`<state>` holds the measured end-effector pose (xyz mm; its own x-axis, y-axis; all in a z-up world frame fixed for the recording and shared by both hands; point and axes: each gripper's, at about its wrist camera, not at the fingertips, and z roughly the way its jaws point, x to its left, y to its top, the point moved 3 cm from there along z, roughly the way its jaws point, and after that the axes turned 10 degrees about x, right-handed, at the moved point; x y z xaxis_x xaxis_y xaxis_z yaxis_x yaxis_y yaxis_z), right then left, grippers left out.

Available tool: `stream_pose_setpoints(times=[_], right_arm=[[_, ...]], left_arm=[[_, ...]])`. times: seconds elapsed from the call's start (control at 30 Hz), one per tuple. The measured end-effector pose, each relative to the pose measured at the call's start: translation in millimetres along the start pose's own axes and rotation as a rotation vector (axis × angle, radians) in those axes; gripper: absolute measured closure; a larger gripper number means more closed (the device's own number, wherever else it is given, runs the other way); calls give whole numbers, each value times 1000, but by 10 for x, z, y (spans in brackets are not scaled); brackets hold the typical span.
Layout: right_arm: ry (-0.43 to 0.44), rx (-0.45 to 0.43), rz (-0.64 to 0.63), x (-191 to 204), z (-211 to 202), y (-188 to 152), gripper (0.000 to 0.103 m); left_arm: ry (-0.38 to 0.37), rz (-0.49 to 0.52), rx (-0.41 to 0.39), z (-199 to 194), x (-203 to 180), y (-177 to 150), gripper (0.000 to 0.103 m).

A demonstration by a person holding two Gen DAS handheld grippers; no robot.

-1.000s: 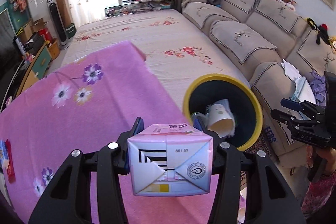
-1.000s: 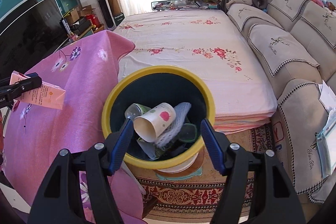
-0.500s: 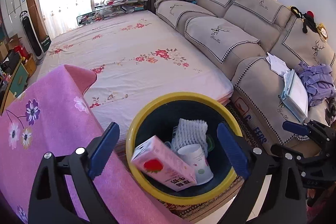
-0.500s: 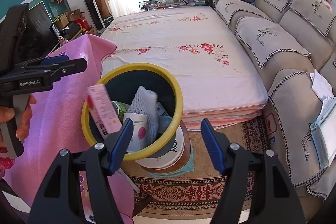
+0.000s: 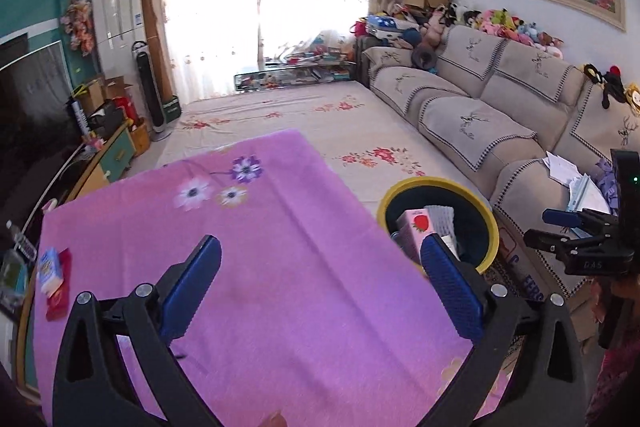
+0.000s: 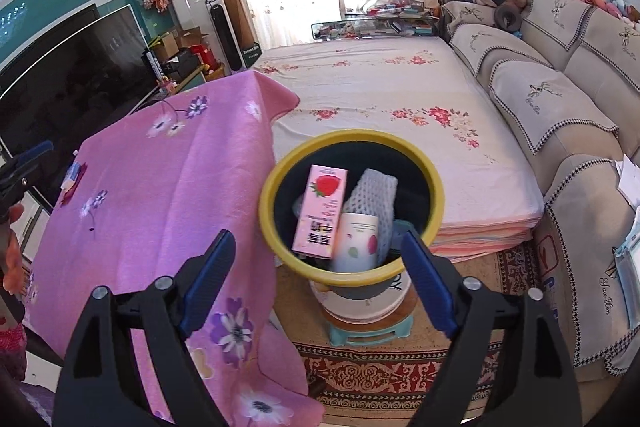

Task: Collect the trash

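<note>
A yellow-rimmed dark bin (image 6: pixel 434 183) stands beside the pink-clothed table (image 6: pixel 160 195). In it lie a pink strawberry milk carton (image 6: pixel 322 211), a white foam net (image 6: pixel 372 195) and a spotted paper cup (image 6: pixel 358 241). The bin (image 5: pixel 386 199) and carton (image 5: pixel 416 231) also show in the left wrist view. My left gripper (image 5: pixel 320 287) is open and empty above the table. My right gripper (image 6: pixel 318 285) is open and empty above the bin's near rim. A small blue-white packet (image 5: pixel 50 271) on a red one (image 5: pixel 58 303) lies at the table's left edge.
A flowered bed (image 6: pixel 392 99) lies behind the bin. A beige sofa (image 6: pixel 560 99) runs along the right. The bin rests on a white tub and teal stool (image 6: pixel 368 327) on a patterned rug. A TV (image 6: pixel 68 83) stands at left.
My left gripper let the carton go into the bin, then swung left over the table. My right gripper stayed open and drew back a little from the bin.
</note>
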<state>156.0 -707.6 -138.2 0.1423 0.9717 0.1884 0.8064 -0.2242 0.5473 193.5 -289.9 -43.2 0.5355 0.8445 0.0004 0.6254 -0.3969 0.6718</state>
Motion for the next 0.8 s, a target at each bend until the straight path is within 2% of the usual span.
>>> stream_pose_setpoints(times=[0.07,0.23,0.37,0.53,0.8], right_arm=[[10,-32,-27,239,-121,-38,7],[-24,-104,-85,792,-428,-195,6],[-56,-162,-125,1090,-696,-322,6],[-83,-201,-158,1281,-900,-511,6],[-91,-239,-169,1350,-1038,-695,6]], left_arm=[[27,-54,-12,-276,333,-238,5],[123,-170,-52,-926,991,-867,5],[210,-236,-85,-1376,1345,-1346,5],[261,-287,-89,-1705,1541,-1767,5],[257,-300,-107,-1914,1486,-1884,5]])
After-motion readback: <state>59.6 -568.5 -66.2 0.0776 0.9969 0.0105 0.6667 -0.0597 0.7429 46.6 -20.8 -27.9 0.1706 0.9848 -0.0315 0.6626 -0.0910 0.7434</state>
